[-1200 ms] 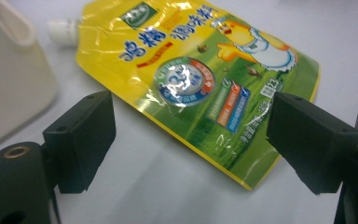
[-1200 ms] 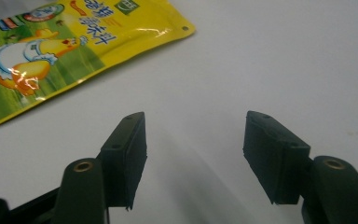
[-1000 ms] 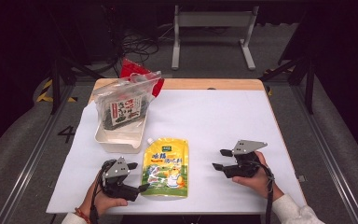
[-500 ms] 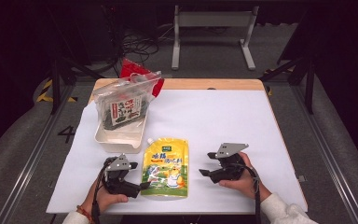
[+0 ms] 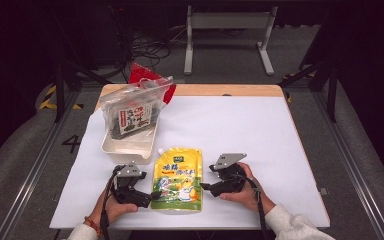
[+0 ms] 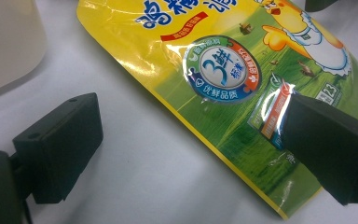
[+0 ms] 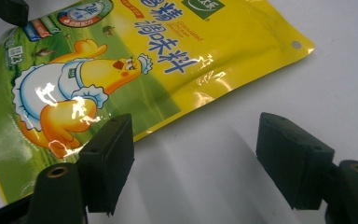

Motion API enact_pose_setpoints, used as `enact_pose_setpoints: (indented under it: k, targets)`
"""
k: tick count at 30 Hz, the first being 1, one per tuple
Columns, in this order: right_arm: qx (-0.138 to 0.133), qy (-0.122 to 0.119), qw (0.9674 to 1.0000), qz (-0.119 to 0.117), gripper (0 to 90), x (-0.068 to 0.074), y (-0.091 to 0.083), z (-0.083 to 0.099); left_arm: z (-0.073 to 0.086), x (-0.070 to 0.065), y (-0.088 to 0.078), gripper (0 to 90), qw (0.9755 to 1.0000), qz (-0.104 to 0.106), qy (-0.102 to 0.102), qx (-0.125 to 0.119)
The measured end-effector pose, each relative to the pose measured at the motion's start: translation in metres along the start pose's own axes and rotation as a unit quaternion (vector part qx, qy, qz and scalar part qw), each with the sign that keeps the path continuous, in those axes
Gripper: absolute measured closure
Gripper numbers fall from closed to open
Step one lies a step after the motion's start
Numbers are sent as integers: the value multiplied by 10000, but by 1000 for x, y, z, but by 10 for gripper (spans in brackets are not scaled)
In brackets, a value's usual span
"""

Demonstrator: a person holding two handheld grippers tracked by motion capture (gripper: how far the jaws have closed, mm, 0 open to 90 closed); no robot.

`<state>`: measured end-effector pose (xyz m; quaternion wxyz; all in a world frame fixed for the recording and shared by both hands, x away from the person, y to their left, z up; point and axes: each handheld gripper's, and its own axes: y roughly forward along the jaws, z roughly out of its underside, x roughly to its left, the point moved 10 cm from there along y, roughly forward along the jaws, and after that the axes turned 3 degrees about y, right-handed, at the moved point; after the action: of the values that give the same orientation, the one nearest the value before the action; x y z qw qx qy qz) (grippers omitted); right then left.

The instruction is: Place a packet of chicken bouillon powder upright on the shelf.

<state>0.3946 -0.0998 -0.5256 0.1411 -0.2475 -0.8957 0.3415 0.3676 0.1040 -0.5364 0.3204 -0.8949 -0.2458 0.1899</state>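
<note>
A yellow and green pouch (image 5: pixel 177 177) with a cartoon chick lies flat near the table's front edge. My left gripper (image 5: pixel 152 196) sits at its lower left corner. In the left gripper view the jaws stand open around the pouch (image 6: pixel 223 70) edge, one on the white table and one over the green print. They have just been opening. My right gripper (image 5: pixel 205 186) is at the pouch's right side. Its jaws are open and have just been opening, one at the pouch (image 7: pixel 121 56) edge and the other over bare table.
A white tub (image 5: pixel 128 145) stands behind the pouch at the left, holding a clear bag of dark seaweed (image 5: pixel 132 112). A red packet (image 5: pixel 147 75) lies behind it. The white table cover (image 5: pixel 240 125) stretches away to the right and back.
My right gripper has slid left across the table up to the pouch's right edge. The left gripper has stayed at the pouch's lower left corner.
</note>
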Motion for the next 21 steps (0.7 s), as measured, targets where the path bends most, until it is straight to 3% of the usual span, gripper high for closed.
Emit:
enact_pose_setpoints:
  k: [3, 8, 12, 16, 18, 19, 20, 21]
  targets:
    - [50, 67, 10000, 50, 253, -1, 4, -1, -1, -5, 0, 112, 9999, 121, 14, -26]
    - [27, 279, 9995, -109, 209, 1, 10, -8, -2, -9, 0, 152, 9996, 265, -90, -49]
    - [-22, 669, 9975, -218, 199, -1, 14, -13, -3, -13, 1, 235, 9988, 449, -123, -125]
    - [-94, 930, 9947, -425, 203, 2, 17, -17, -3, -14, 1, 287, 9983, 551, -120, -157]
    - [-141, 1126, 9907, -753, 211, 10, 21, -21, -3, -15, 1, 311, 9983, 547, -143, -160]
    - [-141, 1126, 9907, -753, 211, 10, 21, -21, -3, -15, 1, 312, 9983, 547, -143, -160]
    - [-131, 1207, 9872, -1031, 213, 20, 23, -24, -3, -15, 1, 312, 9982, 548, -162, -153]
    - [-117, 1196, 9882, -949, 231, 21, 24, -24, -3, -15, 1, 313, 9983, 550, -149, -148]
